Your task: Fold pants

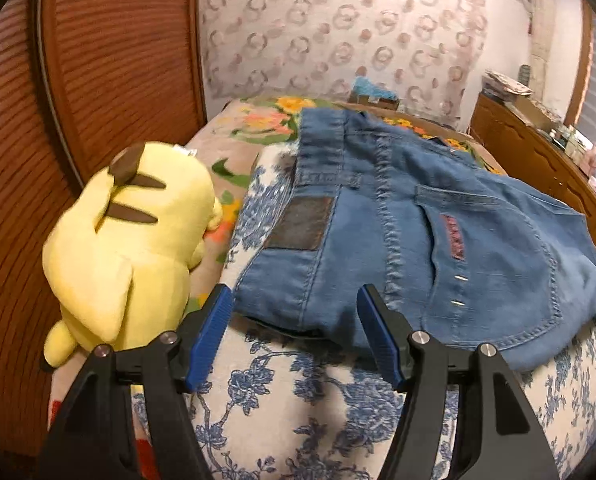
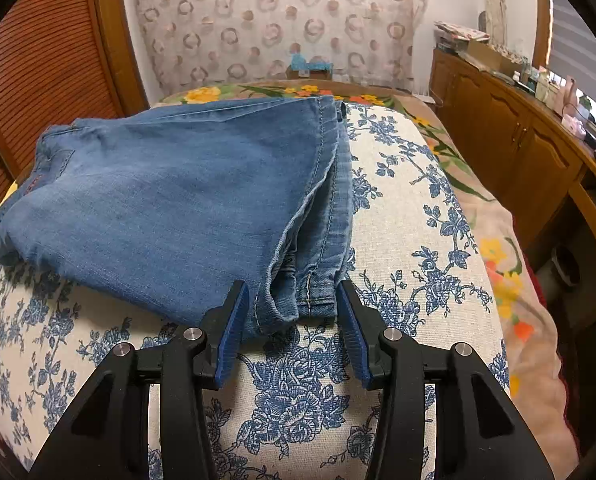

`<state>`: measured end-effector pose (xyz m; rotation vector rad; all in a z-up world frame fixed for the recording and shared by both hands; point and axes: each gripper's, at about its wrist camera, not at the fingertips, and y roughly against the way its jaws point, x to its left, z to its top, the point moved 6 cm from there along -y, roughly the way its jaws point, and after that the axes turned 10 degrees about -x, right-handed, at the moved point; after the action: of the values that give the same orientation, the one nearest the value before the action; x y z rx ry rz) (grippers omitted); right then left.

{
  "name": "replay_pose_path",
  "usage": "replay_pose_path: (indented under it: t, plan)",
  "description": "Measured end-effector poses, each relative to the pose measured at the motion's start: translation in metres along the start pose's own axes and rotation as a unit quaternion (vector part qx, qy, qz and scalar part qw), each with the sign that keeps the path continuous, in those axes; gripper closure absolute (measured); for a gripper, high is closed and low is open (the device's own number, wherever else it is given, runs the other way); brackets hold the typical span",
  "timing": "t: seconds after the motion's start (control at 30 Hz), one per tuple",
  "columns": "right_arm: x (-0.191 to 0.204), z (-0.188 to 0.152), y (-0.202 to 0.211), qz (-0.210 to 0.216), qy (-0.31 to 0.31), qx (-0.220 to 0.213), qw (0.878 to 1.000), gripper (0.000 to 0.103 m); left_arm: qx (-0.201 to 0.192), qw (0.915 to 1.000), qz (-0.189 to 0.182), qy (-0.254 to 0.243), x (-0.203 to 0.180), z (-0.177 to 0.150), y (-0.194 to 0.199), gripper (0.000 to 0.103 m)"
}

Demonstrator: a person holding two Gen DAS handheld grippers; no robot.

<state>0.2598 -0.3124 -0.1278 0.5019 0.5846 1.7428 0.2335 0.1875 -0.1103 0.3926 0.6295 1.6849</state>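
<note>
Left tongs (image 1: 294,304) wide, right tongs (image 2: 292,300) wide, both empty; folded pants (image 2: 178,204) just ahead, hems between right tips.

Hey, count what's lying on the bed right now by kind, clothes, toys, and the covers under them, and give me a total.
Clothes: 1, the jeans, folded
Toys: 1, the yellow plush toy
Covers: 2, the blue-flowered cloth and the blanket beneath it
Total: 4

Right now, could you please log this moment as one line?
folded blue denim pants on floral cushion | left gripper open | right gripper open
</note>
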Motion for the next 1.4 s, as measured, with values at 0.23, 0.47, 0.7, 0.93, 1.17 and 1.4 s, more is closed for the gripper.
replay_pose_path:
  t: [0.23,0.47,0.7,0.93,1.17,1.4]
  plan:
    - [-0.001,0.000,0.000,0.000,0.000,0.000,1.000,0.057,0.039,0.9991,0.011,0.016,0.007,-0.017,-0.024,0.038]
    - [-0.001,-0.001,0.000,0.000,0.001,0.000,1.000,0.057,0.042,0.9989,0.009,0.016,0.003,-0.016,-0.027,0.043]
    - [-0.001,0.000,-0.001,-0.001,0.002,0.000,1.000,0.058,0.036,0.9991,-0.022,0.009,0.005,-0.010,-0.022,0.079]
    - [0.012,0.003,0.005,0.033,0.002,0.013,0.999,0.090,0.025,0.9993,-0.025,0.012,0.005,0.001,-0.016,0.090]
    - [0.004,0.035,0.030,0.040,0.003,-0.038,0.998,0.094,-0.032,0.9992,-0.025,0.004,0.003,0.024,0.016,0.093]
    - [0.004,0.072,0.068,0.029,0.040,-0.083,0.995,0.095,-0.077,0.9961,-0.043,-0.004,0.000,0.037,0.064,0.094]
